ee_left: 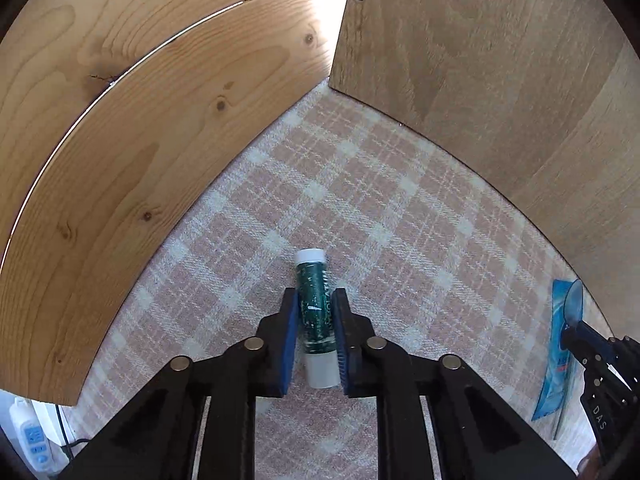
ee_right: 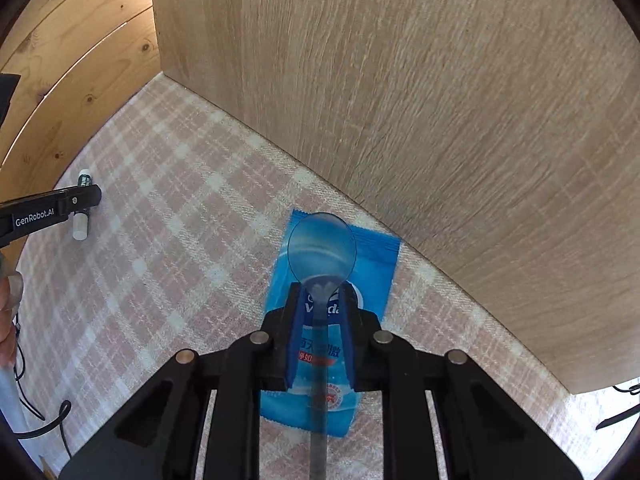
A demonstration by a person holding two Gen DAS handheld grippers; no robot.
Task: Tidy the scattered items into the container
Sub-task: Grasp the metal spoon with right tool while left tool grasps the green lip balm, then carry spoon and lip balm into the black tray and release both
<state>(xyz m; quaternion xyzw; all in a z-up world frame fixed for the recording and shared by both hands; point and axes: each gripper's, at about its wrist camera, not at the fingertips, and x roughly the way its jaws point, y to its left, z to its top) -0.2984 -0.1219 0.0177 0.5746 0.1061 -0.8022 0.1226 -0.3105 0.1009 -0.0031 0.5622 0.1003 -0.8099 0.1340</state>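
Lying on the pink-and-cream plaid cloth [ee_left: 384,200], a green tube [ee_left: 315,312] with a white cap sits well to the left of the blue tissue packet [ee_right: 332,312], near the pine plank wall [ee_left: 132,140]. At the tube, the left gripper [ee_left: 316,304] points steeply down, its 2 blue pads [ee_left: 291,340] pressed against the tube's green middle, so it is clenched on the tube; the white cap pokes out past the fingertips and the pale end shows behind them.

Toward the right, the tissue packet lies flat on the cloth close beside the pale oak panel [ee_right: 420,120]. On top of the packet rests a translucent blue plastic spoon [ee_right: 322,252], bowl toward the panel. The right gripper [ee_right: 320,300] straddles the spoon's neck, its blue pads [ee_right: 294,336] drawn in close on either side; whether they pinch the handle I cannot tell.

No container shows in either view.
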